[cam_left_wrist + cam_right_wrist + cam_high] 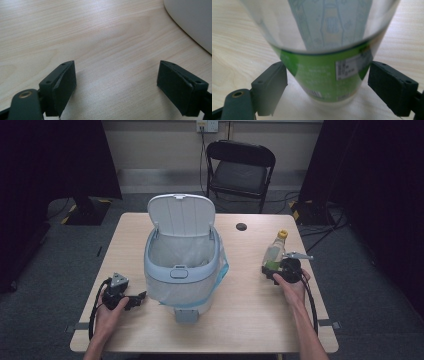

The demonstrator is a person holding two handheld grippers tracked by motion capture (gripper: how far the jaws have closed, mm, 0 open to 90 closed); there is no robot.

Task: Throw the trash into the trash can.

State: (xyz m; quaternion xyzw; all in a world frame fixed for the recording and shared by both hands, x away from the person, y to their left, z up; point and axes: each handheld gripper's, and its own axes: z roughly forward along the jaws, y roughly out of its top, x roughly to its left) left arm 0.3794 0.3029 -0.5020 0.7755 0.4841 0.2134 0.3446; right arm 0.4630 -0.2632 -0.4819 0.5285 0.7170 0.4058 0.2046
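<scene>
At three o'clock from the open bin [182,265], the bottle [275,252] stands upright between the spread jaws of the right gripper [327,87], ungripped; closing on its green base likely comes next. Left gripper [117,85] rests open at eight o'clock

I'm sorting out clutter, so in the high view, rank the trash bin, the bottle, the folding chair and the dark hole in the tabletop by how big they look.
1. trash bin, lid up
2. folding chair, though it stands farther from the camera, so its true size against the bin is unsure
3. bottle, lying by the right gripper
4. dark hole
</scene>
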